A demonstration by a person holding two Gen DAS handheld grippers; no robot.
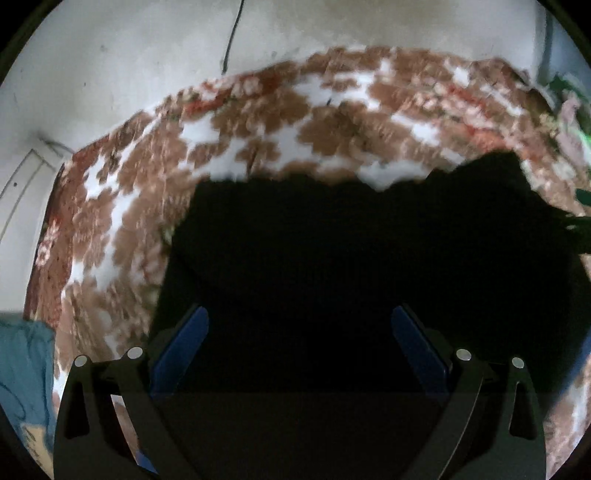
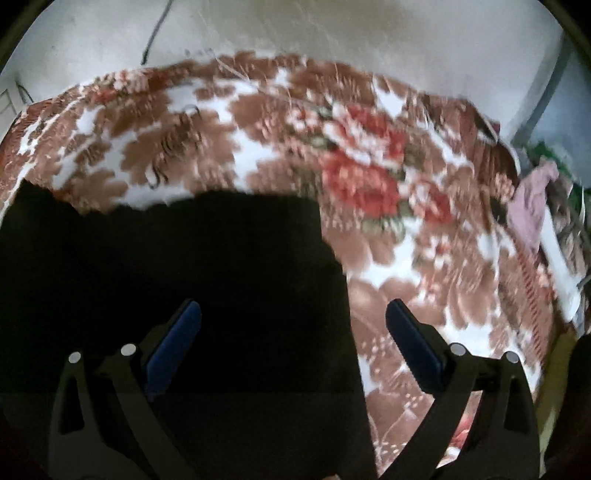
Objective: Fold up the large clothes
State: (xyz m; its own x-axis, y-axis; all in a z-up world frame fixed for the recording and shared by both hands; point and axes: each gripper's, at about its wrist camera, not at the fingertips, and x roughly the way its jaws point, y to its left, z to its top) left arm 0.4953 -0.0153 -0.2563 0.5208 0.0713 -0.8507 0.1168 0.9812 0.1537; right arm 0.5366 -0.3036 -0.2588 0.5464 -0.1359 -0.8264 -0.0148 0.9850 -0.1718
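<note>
A large black garment (image 1: 332, 258) lies spread on a brown, white and red flowered blanket (image 1: 258, 122). In the left wrist view it fills the middle and lower frame. My left gripper (image 1: 299, 339) is open above it, both blue pads over black cloth. In the right wrist view the garment (image 2: 166, 266) fills the left half, its right edge running down the middle. My right gripper (image 2: 293, 334) is open and straddles that edge: the left pad is over the garment, the right pad over the blanket (image 2: 406, 240). Nothing is held.
A pale wall (image 1: 147, 44) with a dark cable (image 1: 232, 33) stands behind the bed. Blue cloth (image 1: 26, 362) lies at the lower left of the left wrist view. A pink cloth (image 2: 532, 206) and clutter sit at the right edge of the right wrist view.
</note>
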